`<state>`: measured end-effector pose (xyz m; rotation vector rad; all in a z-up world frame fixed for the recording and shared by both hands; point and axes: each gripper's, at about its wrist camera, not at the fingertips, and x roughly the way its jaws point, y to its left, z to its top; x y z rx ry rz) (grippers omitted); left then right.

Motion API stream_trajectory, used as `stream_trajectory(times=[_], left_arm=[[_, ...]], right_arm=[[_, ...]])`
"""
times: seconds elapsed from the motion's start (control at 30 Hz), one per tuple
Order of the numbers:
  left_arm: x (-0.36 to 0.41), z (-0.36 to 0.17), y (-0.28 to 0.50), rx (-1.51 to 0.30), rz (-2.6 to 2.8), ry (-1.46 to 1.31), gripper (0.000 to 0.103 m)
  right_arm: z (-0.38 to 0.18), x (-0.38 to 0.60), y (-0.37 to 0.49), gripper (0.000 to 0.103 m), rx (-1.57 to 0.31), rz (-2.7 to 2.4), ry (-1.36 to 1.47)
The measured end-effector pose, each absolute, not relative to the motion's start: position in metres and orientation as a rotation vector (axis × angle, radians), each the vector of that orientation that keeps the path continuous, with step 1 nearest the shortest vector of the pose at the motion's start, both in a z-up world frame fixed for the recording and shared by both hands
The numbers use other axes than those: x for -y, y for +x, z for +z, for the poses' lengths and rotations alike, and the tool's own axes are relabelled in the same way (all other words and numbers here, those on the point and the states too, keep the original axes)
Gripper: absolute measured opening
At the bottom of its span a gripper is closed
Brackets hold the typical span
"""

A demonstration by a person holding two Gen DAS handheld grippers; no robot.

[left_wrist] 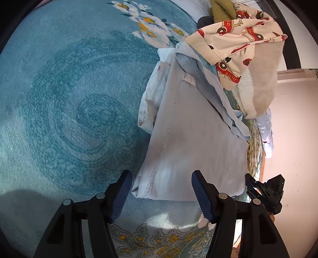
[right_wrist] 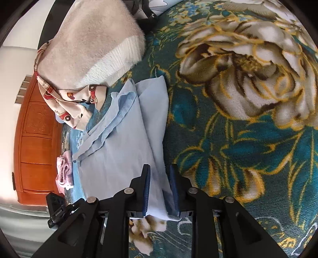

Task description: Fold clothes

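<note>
A light blue garment [left_wrist: 188, 129] lies flat on a teal floral blanket [left_wrist: 69, 99], its stitched hem toward me. My left gripper [left_wrist: 162, 194] hovers open over that hem, the cloth lying between its fingers, which do not pinch it. In the right wrist view the same garment [right_wrist: 123, 139] runs back between the narrowed fingers of my right gripper [right_wrist: 160, 188], which is shut on a folded edge near its corner. The right gripper [left_wrist: 264, 192] also shows at the garment's right corner in the left wrist view.
Beyond the garment is a pile of clothes: a cream car-print piece [left_wrist: 234, 35], a beige fuzzy sweater [right_wrist: 89, 45] and an olive item [left_wrist: 220, 10]. A folded pink cloth [right_wrist: 64, 172] lies by a wooden headboard [right_wrist: 37, 139]. The blanket [right_wrist: 238, 139] spreads to the right.
</note>
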<state>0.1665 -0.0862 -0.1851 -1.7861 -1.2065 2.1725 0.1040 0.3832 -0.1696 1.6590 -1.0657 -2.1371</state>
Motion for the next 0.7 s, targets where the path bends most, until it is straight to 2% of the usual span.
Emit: stream_trajectory(times=[0.13, 0.17, 0.27, 0.3, 0.33, 0.37, 0.4, 0.7], left_arm=[[0.088, -0.186, 0.167, 1.230, 2.160, -1.764, 0.066], [0.088, -0.185, 0.167, 1.230, 2.156, -1.760, 0.064], [0.087, -0.186, 0.166, 1.229, 2.144, -1.758, 0.052], [0.086, -0.186, 0.167, 1.229, 2.143, -1.756, 0.049], [0.086, -0.186, 0.168, 1.228, 2.143, -1.751, 0.041], [0.085, -0.186, 0.169, 1.220, 2.146, -1.747, 0.039], [0.085, -0.185, 0.170, 1.210, 2.151, -1.743, 0.039], [0.089, -0.185, 0.172, 1.204, 2.150, -1.725, 0.038]], right_arm=[[-0.171, -0.380, 0.103, 0.026, 1.098, -2.094, 1.630], [-0.170, -0.378, 0.102, 0.029, 1.092, -2.086, 1.619], [-0.165, -0.372, 0.100, 0.029, 1.056, -2.076, 1.600], [-0.163, -0.371, 0.099, 0.026, 1.041, -2.076, 1.599], [-0.162, -0.369, 0.098, 0.023, 1.028, -2.071, 1.596], [-0.161, -0.368, 0.099, 0.013, 1.013, -2.061, 1.592], [-0.159, -0.366, 0.099, 0.007, 0.994, -2.053, 1.589], [-0.156, -0.363, 0.104, 0.010, 0.951, -1.999, 1.588]])
